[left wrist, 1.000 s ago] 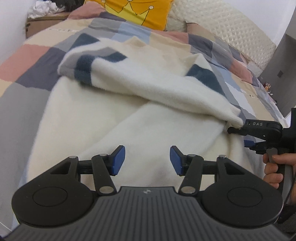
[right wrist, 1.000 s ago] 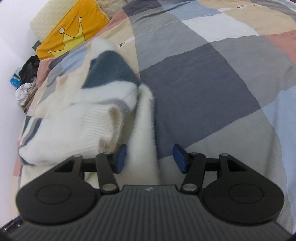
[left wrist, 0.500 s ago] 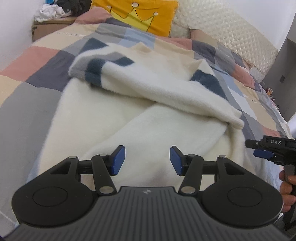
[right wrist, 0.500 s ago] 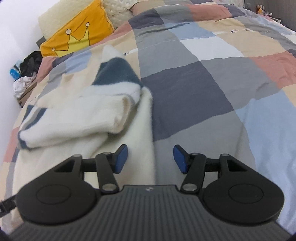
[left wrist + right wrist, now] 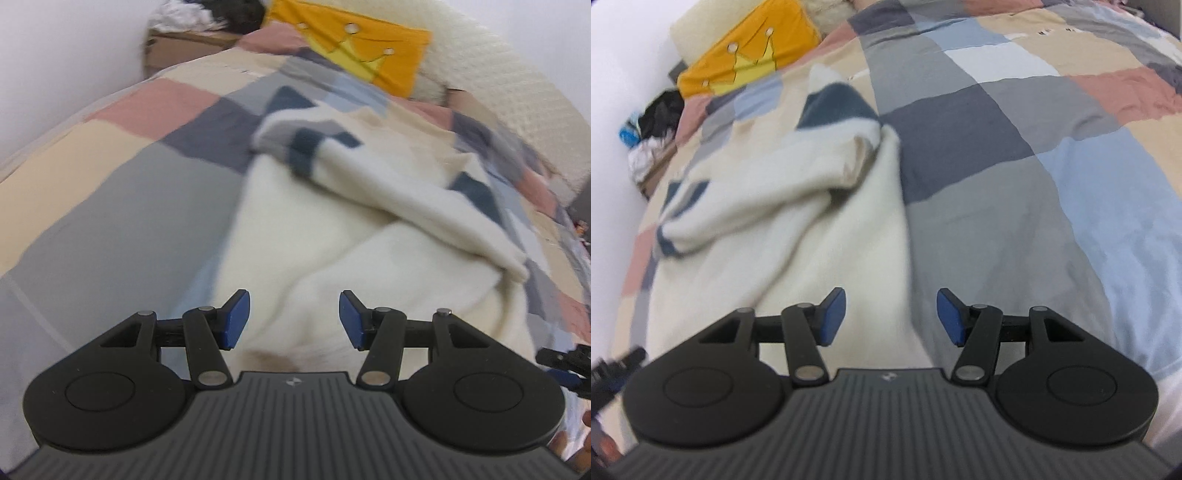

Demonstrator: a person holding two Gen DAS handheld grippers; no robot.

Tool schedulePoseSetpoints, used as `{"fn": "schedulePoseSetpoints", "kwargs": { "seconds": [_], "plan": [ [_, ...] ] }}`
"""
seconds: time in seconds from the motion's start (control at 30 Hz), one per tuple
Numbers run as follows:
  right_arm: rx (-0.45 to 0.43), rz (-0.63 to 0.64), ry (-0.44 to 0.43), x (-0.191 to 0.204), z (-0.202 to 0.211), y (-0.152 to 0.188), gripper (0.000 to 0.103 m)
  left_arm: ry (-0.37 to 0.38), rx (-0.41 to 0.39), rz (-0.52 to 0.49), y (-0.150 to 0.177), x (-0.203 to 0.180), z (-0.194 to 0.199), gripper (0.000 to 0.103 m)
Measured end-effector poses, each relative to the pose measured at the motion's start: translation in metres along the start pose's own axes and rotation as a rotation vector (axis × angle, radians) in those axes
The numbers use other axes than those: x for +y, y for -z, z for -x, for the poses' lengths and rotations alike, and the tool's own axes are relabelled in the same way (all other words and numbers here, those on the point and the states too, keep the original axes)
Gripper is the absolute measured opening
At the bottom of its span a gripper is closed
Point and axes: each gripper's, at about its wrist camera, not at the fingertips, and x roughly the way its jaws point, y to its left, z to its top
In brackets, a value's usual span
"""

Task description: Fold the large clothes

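We see the left gripper (image 5: 294, 319) with its jaws parted and nothing between them, hovering above the cream sweater (image 5: 354, 236), which lies on the patchwork bed cover (image 5: 110, 206) from about six to twelve o'clock. The right gripper (image 5: 891, 317) is likewise released and empty; its jaws have just been opening a little wider. A second ago it was at the sleeve's cuff; now both grippers have drawn back from the folded sleeve (image 5: 764, 184).

Right gripper (image 5: 565, 369) cut off at edge; sweater (image 5: 332, 240) blurred.
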Motion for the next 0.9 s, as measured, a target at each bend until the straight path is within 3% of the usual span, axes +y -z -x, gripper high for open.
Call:
{"fn": "schedulePoseSetpoints", "kwargs": {
  "seconds": [0.13, 0.23, 0.4, 0.5, 0.67, 0.9],
  "plan": [
    [0.026, -0.019, 0.005, -0.006, 0.001, 0.002, 0.071, -0.046, 0.033, 0.108, 0.000, 0.025, 0.008, 0.060],
    [0.079, -0.049, -0.004, -0.010, -0.005, 0.000, 0.070, -0.035, 0.075, 0.187, -0.003, 0.043, 0.007, 0.060],
    [0.169, -0.062, -0.093, -0.009, -0.007, -0.010, 0.070, -0.014, 0.111, 0.186, -0.016, 0.052, 0.012, 0.060],
    [0.255, -0.049, -0.167, -0.011, -0.009, -0.019, 0.070, 0.046, 0.160, 0.185, -0.024, 0.062, 0.014, 0.060],
    [0.310, 0.046, -0.189, -0.012, -0.003, -0.036, 0.070, 0.154, 0.304, 0.150, -0.027, 0.084, 0.011, 0.060],
    [0.427, 0.301, -0.228, -0.011, 0.004, -0.048, 0.070, 0.231, 0.399, 0.189, -0.021, 0.110, -0.002, 0.060]
  ]
}}
